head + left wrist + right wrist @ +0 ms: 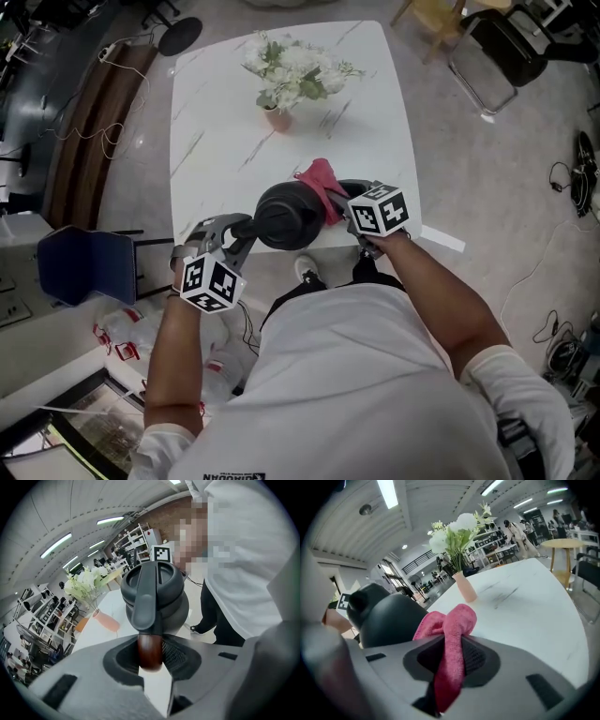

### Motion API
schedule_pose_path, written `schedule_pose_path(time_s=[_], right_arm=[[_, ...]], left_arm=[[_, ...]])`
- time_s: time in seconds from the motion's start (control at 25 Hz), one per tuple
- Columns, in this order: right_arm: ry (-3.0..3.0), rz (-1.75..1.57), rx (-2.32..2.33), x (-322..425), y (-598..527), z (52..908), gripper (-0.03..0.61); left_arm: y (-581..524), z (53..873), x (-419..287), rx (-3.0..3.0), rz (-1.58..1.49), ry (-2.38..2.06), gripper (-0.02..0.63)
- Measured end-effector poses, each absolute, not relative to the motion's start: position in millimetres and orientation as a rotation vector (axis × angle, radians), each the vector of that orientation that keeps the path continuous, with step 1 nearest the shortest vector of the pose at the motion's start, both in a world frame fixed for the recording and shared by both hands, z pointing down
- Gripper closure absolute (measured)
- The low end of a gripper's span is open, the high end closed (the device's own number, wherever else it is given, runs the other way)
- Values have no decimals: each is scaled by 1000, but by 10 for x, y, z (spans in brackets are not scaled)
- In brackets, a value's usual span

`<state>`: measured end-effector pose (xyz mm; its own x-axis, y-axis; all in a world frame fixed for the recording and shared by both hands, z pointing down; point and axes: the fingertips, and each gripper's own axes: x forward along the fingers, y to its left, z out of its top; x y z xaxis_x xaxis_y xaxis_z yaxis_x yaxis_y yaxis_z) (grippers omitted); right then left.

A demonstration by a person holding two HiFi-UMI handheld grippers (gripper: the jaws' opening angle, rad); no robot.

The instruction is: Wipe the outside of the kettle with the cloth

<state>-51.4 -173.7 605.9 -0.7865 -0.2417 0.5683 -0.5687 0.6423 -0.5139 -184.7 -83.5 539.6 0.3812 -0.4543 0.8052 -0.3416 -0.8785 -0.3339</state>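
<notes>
A dark grey kettle (pixel 289 214) stands near the front edge of the white marble table (pixel 216 112). Its brown wooden handle end (pixel 150 649) lies between the jaws of my left gripper (pixel 151 660), which is shut on it; from the head view that gripper (pixel 228 236) sits at the kettle's left. My right gripper (pixel 452 660) is shut on a pink cloth (pixel 450 634), whose bunched top touches the kettle's side (pixel 389 618). Seen from above, the pink cloth (pixel 319 178) rests against the kettle's right flank, just beyond the right gripper (pixel 349 217).
A pink vase of white flowers (pixel 292 77) stands on the table behind the kettle. A blue chair (pixel 84 264) sits to the left, cables and a chair frame (pixel 497 52) lie on the floor at the right. The person stands at the table's front edge.
</notes>
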Motion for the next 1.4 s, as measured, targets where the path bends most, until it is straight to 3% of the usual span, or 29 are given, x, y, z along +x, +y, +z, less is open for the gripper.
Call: schedule_pose_path(time_s=[0.44,0.76,1.2,1.4], right_arm=[[-2211,907,698,-274,-1801,6479,488],[-2382,875,710,164,-2038,5557,488],[-2724,985,-237,-715,-1296,3868,486],[-2615,943,-549,-1009,-1069,3849,485]], left_arm=[[-792,5387,-1813,-2440,-1484,647,511],[-784,5329,-1697,-2342,-1465,498,511],[-829,5302,-1590,-2255,-1450,358,511],[-840,5298,-1552,-2220,-1453,320,511]])
